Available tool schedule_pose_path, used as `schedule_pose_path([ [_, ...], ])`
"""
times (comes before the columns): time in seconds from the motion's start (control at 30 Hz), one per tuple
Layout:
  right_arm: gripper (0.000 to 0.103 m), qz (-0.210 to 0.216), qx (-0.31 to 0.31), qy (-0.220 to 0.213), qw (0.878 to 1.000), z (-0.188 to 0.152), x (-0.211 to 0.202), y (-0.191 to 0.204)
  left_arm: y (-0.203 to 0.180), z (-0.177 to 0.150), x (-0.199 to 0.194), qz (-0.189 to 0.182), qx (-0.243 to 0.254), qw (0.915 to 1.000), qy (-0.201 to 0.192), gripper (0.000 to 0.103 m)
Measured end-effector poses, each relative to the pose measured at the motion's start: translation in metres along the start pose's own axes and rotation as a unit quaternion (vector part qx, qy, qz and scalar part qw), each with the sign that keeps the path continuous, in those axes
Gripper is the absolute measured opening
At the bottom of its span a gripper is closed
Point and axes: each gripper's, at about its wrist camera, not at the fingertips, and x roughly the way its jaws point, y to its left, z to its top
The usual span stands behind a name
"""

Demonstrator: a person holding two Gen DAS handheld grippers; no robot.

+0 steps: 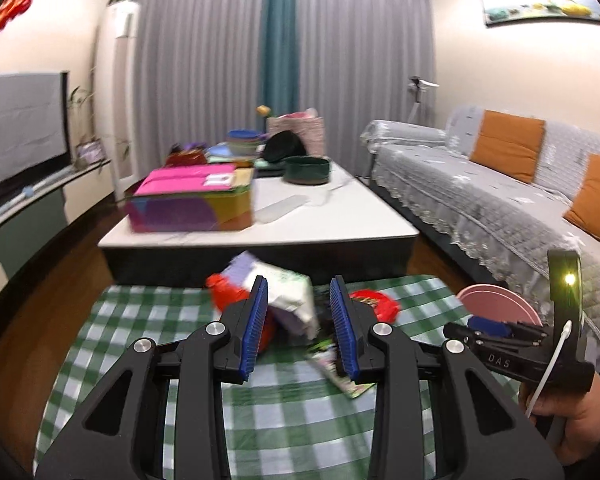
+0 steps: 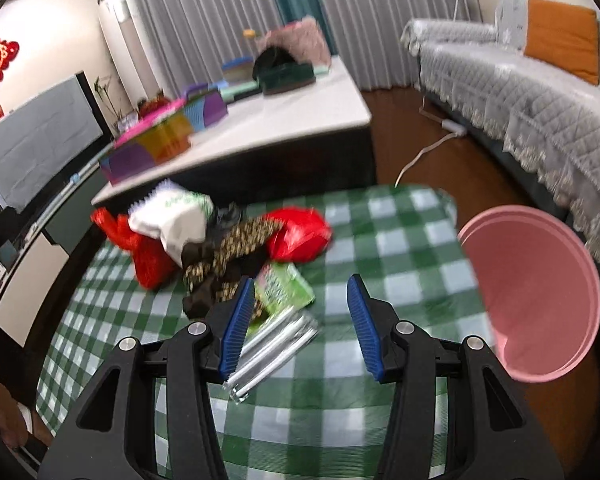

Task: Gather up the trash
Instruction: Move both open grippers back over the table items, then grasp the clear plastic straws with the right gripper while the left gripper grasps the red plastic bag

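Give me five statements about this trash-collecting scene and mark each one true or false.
1. The trash lies on a green and white checked cloth. True.
2. The pink bin already holds a red plastic bag. False: the part of its inside that shows is bare, and the red bag lies on the cloth.
3. The right gripper is clamped on the silver foil wrapper. False: its jaws stand apart and the wrapper only lies by the left-hand finger.
4. A colourful box sits on the white low table behind the cloth. True.
5. The sofa carries blue cushions. False: they are orange.
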Motion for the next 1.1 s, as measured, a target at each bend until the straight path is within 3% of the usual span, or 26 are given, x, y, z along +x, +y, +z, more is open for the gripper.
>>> schedule_pose_path([
  [0.3, 0.059, -0.01, -0.003, 0.068, 0.998, -0.02, 0.053, 0.019, 0.036, -0.013, 0.011, 0.038, -0.022, 0.999, 0.008, 0.032],
  [0.57, 0.06, -0.025, -0.022, 0.093, 0.995, -0.028, 0.071, 0.026, 0.048, -0.023, 0.034, 0.048, -0.034, 0.998, 0.025, 0.032],
  [0.67, 0.05, -0.035, -0.037, 0.096, 0.994, -0.03, 0.072, 0.022, 0.05, -0.025, 0.047, 0.05, -0.044, 0.9972, 0.034, 0.032],
  [0.9, 0.014, -0.015, -0.05, 0.097, 0.994, -0.024, 0.064, 0.003, 0.047, -0.025, 0.074, 0.052, -0.06, 0.9958, 0.046, 0.033],
  [1.1, 0.01, -0.005, -0.059, 0.086, 0.995, -0.017, 0.057, -0.012, 0.051, -0.026, 0.102, 0.065, -0.084, 0.9924, 0.062, 0.034],
])
